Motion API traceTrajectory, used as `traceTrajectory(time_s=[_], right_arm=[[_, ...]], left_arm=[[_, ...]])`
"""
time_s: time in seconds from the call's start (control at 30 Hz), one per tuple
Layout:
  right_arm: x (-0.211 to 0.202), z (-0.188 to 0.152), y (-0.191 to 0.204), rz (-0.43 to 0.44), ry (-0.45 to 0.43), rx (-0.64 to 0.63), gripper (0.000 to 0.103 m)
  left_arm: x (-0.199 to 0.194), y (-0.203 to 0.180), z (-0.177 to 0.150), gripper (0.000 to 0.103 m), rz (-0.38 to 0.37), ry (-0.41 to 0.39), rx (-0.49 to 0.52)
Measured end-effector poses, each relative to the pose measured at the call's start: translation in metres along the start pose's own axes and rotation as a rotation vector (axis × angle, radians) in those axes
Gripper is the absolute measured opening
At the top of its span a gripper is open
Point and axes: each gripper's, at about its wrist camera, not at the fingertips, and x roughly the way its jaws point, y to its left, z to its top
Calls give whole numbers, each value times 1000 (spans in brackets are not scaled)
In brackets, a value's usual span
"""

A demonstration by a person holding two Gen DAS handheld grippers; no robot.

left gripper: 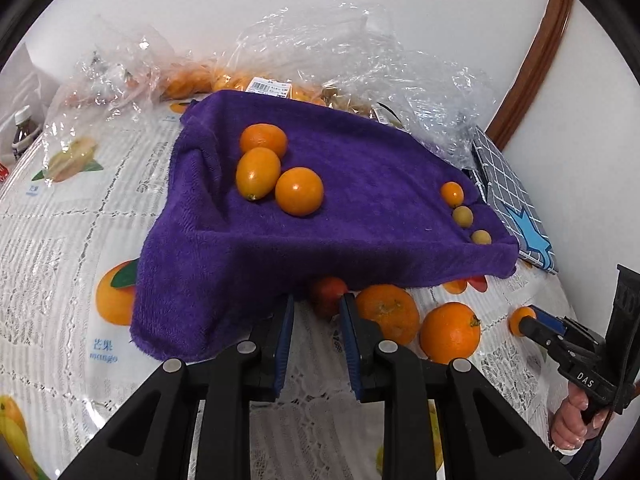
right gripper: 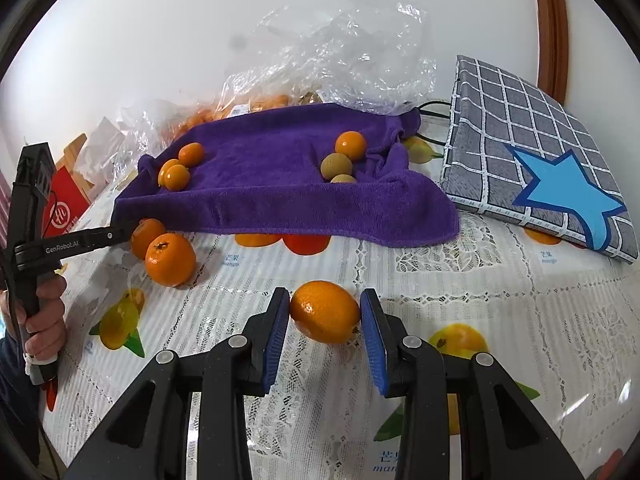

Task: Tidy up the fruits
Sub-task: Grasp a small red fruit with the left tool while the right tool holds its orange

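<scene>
Kumquat [right gripper: 325, 312] is sitting pinched between the right gripper [right gripper: 325, 314] at lower centre, needing gentle carrying to the purple towel [right gripper: 280, 184], while the left gripper [left gripper: 316, 312] is closing on nothing.

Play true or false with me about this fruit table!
1. The right tongs are holding an orange fruit. True.
2. The towel is green. False: it is purple.
3. Six little fruits sit on the towel. True: four are orange and two are tan.
4. The grey checked pad has a red heart on it. False: it has a blue star.
</scene>
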Motion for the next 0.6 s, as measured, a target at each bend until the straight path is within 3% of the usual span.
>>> traceTrajectory(time_s=[0.33,0.6], right_arm=[[4,0,-2,57,11,16,36],[5,1,-3,87,12,20,36]], left_arm=[[14,-10,5,27,-4,23,23],[11,-12,4,21,-6,3,27]])
